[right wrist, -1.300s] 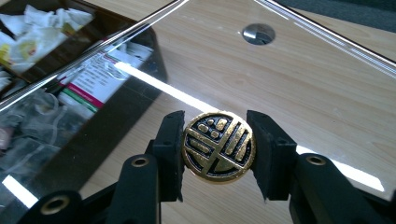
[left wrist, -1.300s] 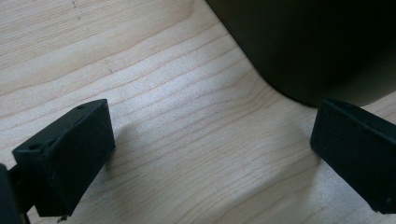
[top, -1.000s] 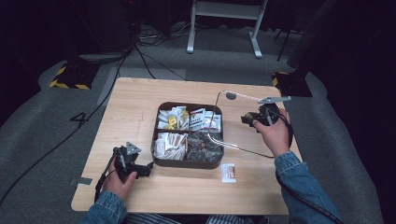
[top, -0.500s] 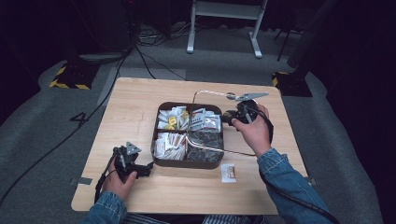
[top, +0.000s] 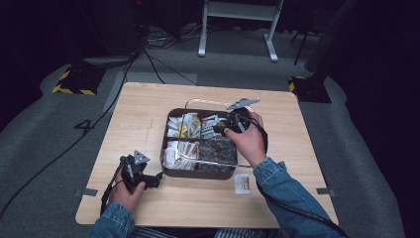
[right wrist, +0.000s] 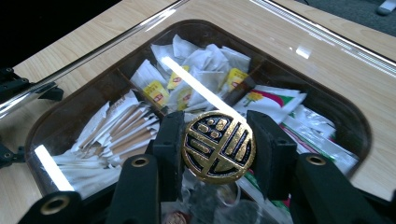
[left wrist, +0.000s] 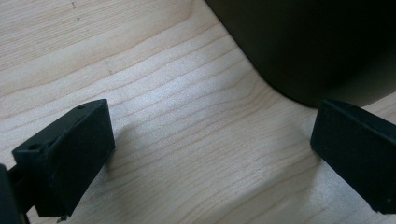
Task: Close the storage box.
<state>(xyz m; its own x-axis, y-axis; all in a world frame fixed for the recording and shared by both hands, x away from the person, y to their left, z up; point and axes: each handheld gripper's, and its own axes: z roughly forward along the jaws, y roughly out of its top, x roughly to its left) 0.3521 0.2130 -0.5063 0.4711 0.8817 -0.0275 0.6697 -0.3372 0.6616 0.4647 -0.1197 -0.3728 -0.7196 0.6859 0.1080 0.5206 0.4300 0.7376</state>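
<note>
A dark four-part tray [top: 198,171] of packets sits mid-table. My right gripper [top: 225,126] hovers over its back right part, shut on the round black-and-gold knob [right wrist: 218,146] of a clear lid [top: 208,161]. The lid hangs tilted over the tray, and its shiny rim [right wrist: 327,37] catches the light. Through it I see yellow-tagged tea bags [right wrist: 159,93] and paper sticks [right wrist: 126,133]. My left gripper [top: 153,179] rests on the wood at the tray's front left corner, open, with bare table between its jaws [left wrist: 210,144]. The tray's dark wall [left wrist: 299,42] lies just ahead of it.
A small white packet [top: 242,183] lies on the table [top: 148,114] just in front of the tray's right corner. Cables trail from both grippers. Beyond the table are grey floor, cables and a white stand.
My right gripper has carried the clear lid leftward from beside the tray's right side to over the tray. The left gripper has stayed put.
</note>
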